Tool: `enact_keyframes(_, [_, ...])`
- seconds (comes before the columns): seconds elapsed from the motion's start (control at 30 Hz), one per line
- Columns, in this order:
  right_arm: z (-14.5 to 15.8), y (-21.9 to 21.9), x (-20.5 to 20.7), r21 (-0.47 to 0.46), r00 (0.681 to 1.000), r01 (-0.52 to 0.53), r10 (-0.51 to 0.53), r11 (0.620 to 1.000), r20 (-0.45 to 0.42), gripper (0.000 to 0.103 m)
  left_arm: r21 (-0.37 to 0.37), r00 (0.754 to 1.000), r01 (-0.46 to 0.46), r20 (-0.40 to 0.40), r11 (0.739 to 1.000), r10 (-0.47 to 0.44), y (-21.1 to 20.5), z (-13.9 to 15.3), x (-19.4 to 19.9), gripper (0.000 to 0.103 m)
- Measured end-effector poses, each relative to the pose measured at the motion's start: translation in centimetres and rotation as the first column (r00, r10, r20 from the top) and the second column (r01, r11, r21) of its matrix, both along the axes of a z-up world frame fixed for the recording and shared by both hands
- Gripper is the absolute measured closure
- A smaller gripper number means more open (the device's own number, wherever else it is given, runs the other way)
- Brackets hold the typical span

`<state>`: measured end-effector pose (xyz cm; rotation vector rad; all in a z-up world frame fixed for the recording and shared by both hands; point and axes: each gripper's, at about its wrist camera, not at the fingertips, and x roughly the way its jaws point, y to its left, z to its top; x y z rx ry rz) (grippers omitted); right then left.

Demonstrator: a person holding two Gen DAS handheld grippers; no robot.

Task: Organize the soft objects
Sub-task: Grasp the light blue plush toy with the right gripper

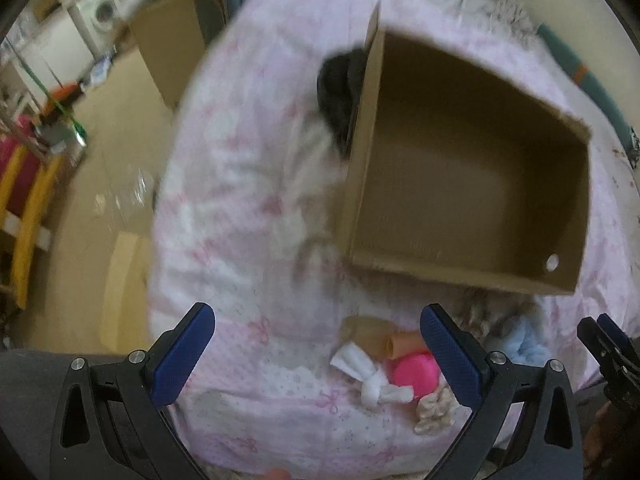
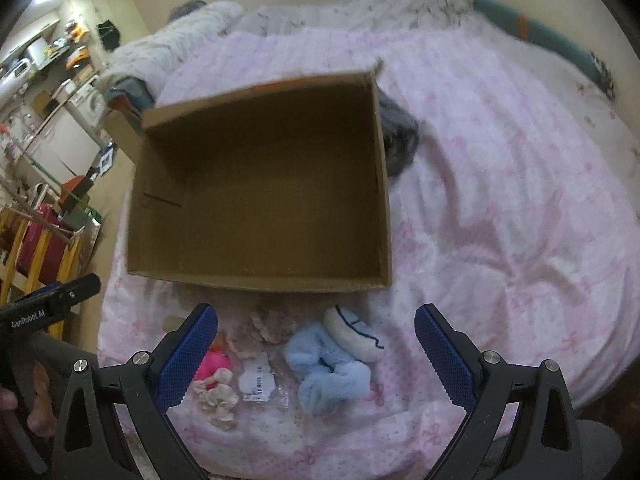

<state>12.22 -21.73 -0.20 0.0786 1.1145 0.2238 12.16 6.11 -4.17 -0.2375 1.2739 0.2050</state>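
An empty cardboard box (image 2: 260, 184) sits open on a pink-patterned bed; it also shows in the left wrist view as the box (image 1: 472, 176). In front of it lie soft items: a fluffy blue toy (image 2: 328, 372) with a white cap (image 2: 352, 336), a pink toy (image 2: 214, 362), beige scrunchies (image 2: 218, 398) and a plastic packet with a label (image 2: 258, 384). My right gripper (image 2: 316, 352) hovers open above them. My left gripper (image 1: 316, 352) is open over the pink toy (image 1: 412, 372) and a white bow (image 1: 372, 376), holding nothing.
A dark bundle (image 2: 398, 140) lies against the box's far side. A grey blanket (image 2: 168, 52) is heaped at the bed's head. Left of the bed are the floor (image 1: 100, 168), a yellow wooden rack (image 1: 28, 216) and another cardboard box (image 1: 172, 44).
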Motion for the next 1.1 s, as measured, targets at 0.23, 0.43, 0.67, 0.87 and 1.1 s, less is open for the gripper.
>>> enact_keyframes(0.23, [-4.5,-2.0,0.5,-0.013,0.988,0.117,-0.118,0.993,-0.105,0.0,-0.163,0.986,0.02,-0.162,0.986,-0.046,-0.7,-6.6,1.3,0.054])
enact_keyframes(0.43, [-4.6,-2.0,0.3,-0.026,0.99,0.114,-0.116,0.993,-0.081,0.0,-0.213,0.973,0.065,-0.203,0.975,-0.109,-2.2,-9.1,2.2,0.055])
enact_keyframes(0.67, [-5.3,-1.4,0.4,-0.042,0.991,0.093,-0.097,0.995,-0.093,0.0,-0.193,0.96,0.158,-0.2,0.968,-0.197,-4.6,-10.2,2.5,0.082])
enact_keyframes(0.87, [-5.6,-1.3,0.5,-0.045,0.991,0.088,-0.092,0.995,-0.098,0.0,-0.251,0.972,0.172,-0.115,0.953,-0.206,-4.9,-6.9,2.4,0.091])
enact_keyframes(1.1, [-5.6,-1.7,0.5,-0.035,0.99,0.099,-0.102,0.994,-0.099,0.0,-0.28,0.989,0.123,-0.049,0.952,-0.142,-3.8,-3.8,1.6,0.09])
